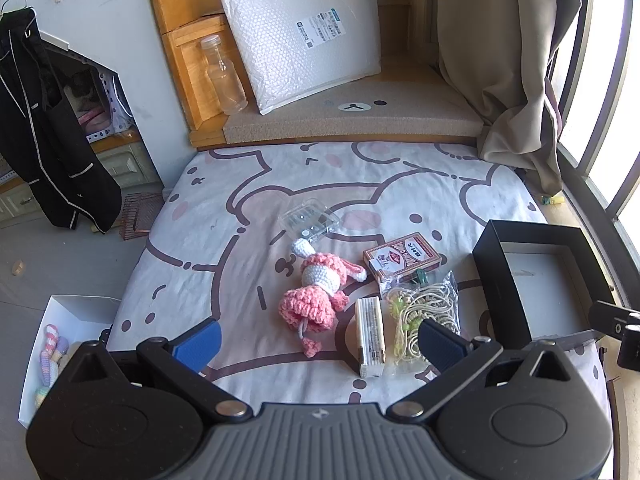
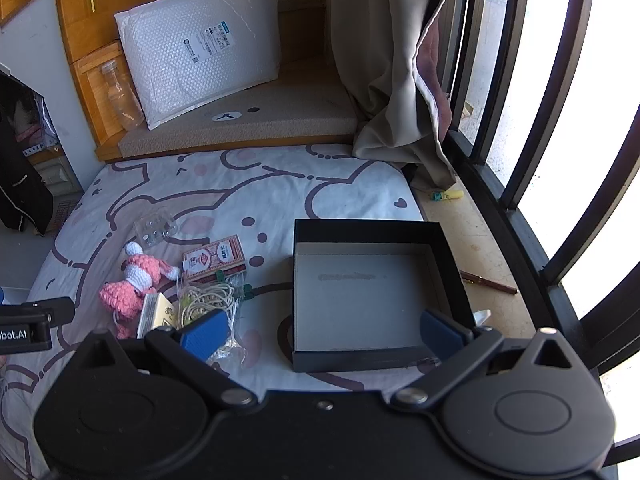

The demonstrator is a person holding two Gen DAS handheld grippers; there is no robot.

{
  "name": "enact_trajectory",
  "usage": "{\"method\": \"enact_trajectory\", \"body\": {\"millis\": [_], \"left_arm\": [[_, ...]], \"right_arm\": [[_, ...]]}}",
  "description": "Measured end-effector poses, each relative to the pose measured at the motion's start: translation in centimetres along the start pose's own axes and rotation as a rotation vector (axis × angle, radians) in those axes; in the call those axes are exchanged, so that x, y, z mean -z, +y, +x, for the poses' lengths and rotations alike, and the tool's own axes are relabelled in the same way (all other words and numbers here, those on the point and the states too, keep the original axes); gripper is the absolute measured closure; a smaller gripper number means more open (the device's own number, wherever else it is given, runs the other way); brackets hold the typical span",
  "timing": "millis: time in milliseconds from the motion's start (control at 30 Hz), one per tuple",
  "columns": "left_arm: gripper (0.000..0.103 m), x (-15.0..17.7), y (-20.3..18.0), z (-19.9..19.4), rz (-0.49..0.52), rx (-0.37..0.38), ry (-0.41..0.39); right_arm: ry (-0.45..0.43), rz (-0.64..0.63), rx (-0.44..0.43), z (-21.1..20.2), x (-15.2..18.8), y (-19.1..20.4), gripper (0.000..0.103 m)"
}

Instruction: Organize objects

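On the cartoon-print bed sheet point(image 1: 192, 216) lie a pink and white crochet doll point(image 1: 316, 292), a clear plastic case point(image 1: 310, 220), a red card box point(image 1: 402, 258), a small white box point(image 1: 370, 332) and a clear bag of cream cord point(image 1: 424, 312). An empty black box point(image 2: 360, 292) with a grey floor stands to their right. My left gripper point(image 1: 320, 340) hangs open over the doll and the white box, holding nothing. My right gripper point(image 2: 324, 332) is open too, above the black box's near wall and the cord bag point(image 2: 208, 300).
A white box point(image 1: 60, 320) with knitted toys sits on the floor left of the bed. Behind the bed are a bubble-wrap parcel point(image 1: 304, 36), a clear bottle point(image 1: 224, 76) and a beige curtain point(image 1: 512, 60). Window bars point(image 2: 540, 120) and a ledge with a pen point(image 2: 488, 282) run along the right.
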State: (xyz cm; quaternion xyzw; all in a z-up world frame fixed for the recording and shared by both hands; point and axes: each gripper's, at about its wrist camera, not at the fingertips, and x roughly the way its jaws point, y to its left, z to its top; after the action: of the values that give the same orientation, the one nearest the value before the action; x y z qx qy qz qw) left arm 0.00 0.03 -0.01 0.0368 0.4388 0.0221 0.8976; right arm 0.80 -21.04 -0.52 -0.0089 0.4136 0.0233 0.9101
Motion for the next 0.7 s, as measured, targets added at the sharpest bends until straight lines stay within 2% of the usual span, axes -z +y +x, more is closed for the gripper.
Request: {"method": "enact_trajectory", "body": {"millis": [700], "left_arm": [[0.000,0.25,-0.12,-0.01,-0.007,-0.006,0.004]], "right_arm": [[0.001,-0.004,-0.001,-0.05,0.36,0.10,0.000]]}}
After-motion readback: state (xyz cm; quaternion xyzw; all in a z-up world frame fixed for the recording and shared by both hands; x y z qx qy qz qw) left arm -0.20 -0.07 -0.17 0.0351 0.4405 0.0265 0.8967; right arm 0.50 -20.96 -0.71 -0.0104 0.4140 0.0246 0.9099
